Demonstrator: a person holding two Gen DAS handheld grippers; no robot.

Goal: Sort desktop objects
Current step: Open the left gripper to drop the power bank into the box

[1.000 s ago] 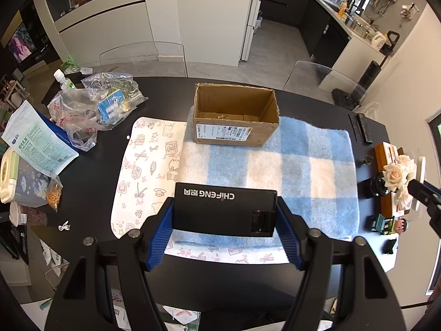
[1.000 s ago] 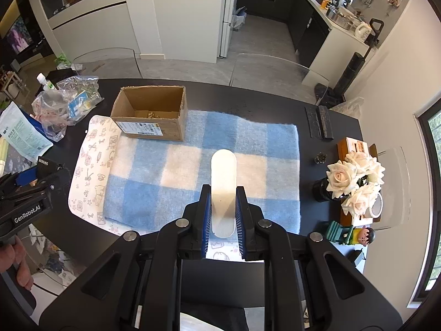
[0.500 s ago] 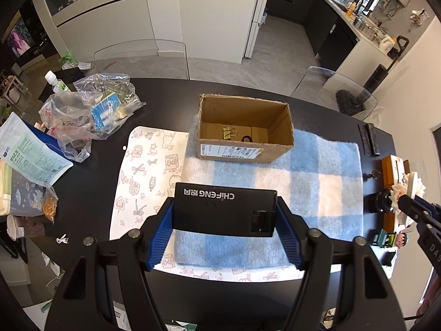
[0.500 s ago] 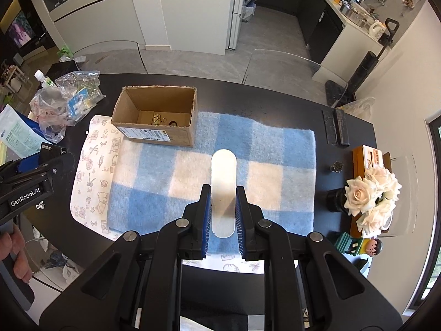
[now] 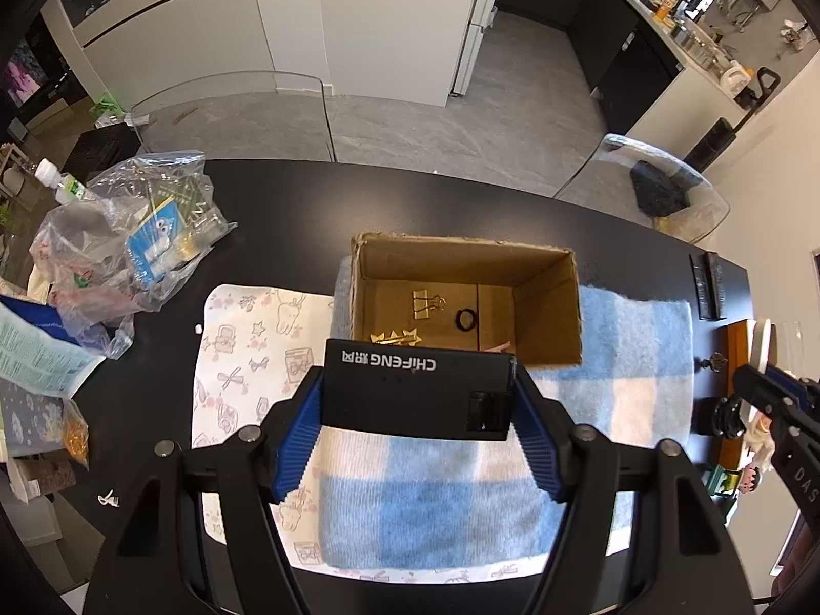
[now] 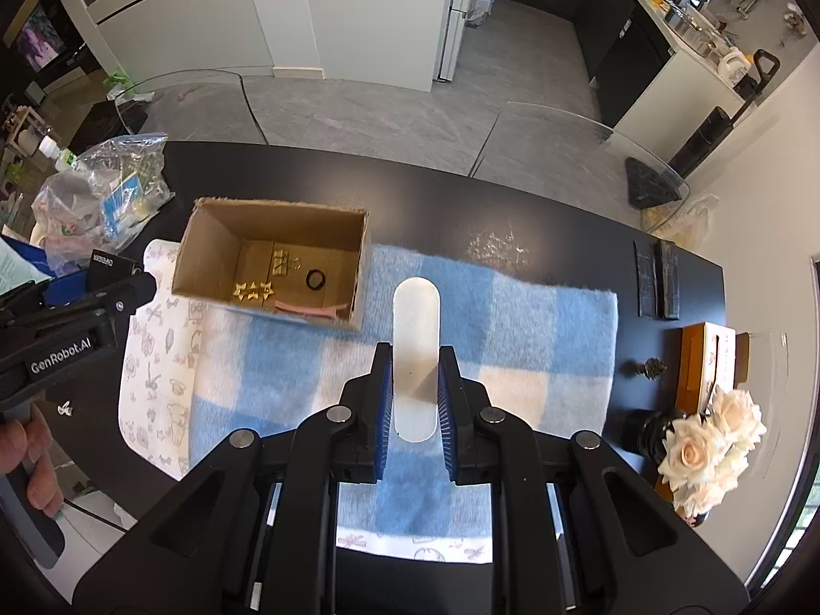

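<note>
One cardboard box (image 5: 548, 302) holds one gold binder clip (image 5: 427, 303), one black ring (image 5: 466, 319) and three gold star clips (image 6: 251, 290).

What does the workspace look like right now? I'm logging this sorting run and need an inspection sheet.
Surface: black table with blue checked cloth.
Job's things: cardboard box holding gold binder clip, black ring; black CHIFENG device; white oblong case.
Clutter: plastic bags, roses.
Grippers: left claw shut on device; right claw shut on case.
Cables: nothing seen.
Surroundings: kitchen, clear chairs.
</note>
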